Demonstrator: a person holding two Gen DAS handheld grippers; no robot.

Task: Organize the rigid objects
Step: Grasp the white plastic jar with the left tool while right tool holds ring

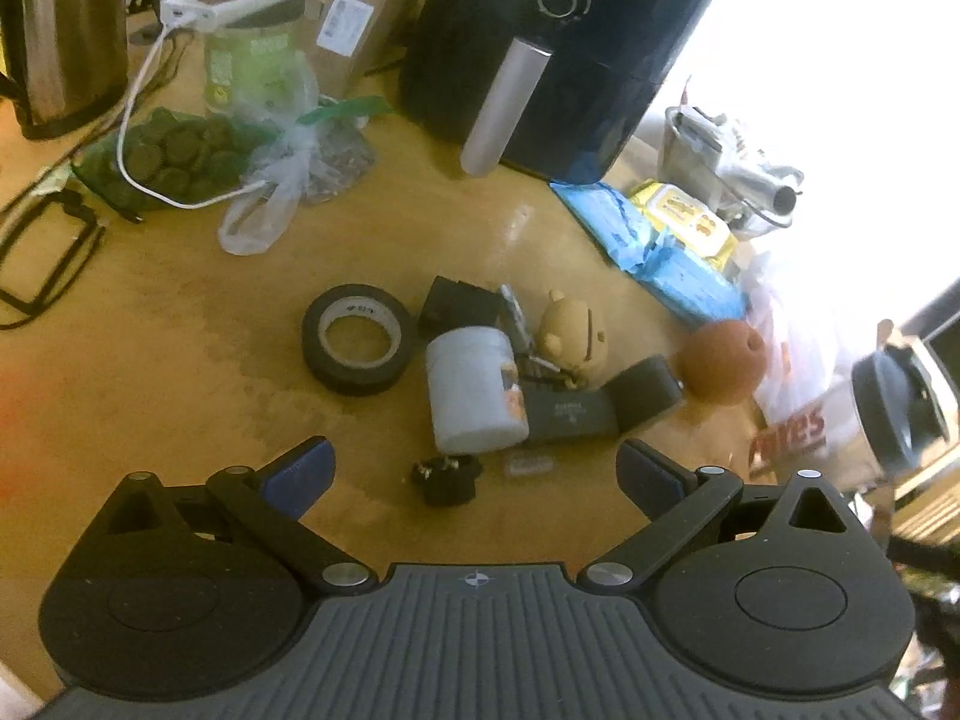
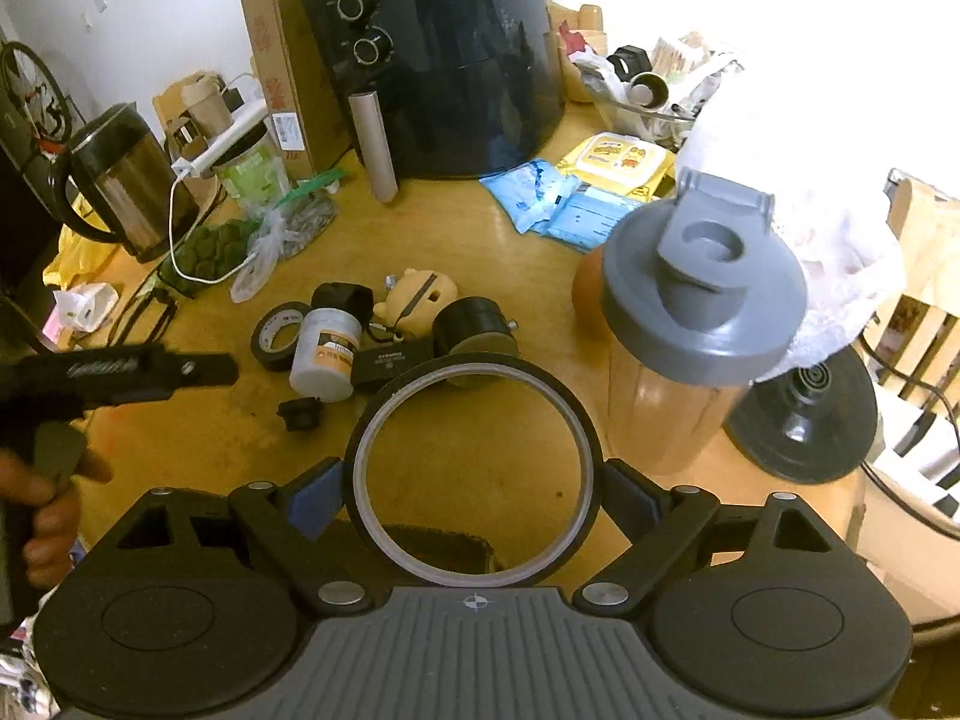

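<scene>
R claw [image 2: 474,501] clamps thin ring [image 2: 474,468] above tabletop [image 2: 528,240] | L claw [image 1: 474,468] gaping, empty, over jar [image 1: 474,384] pile | keep squeeze light, ring level; set beside tape [image 2: 277,336]

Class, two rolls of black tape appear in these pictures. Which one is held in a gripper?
The large thin tape ring, clamped between the right gripper fingers. The smaller, thicker black tape roll lies flat on the table, untouched.
</scene>
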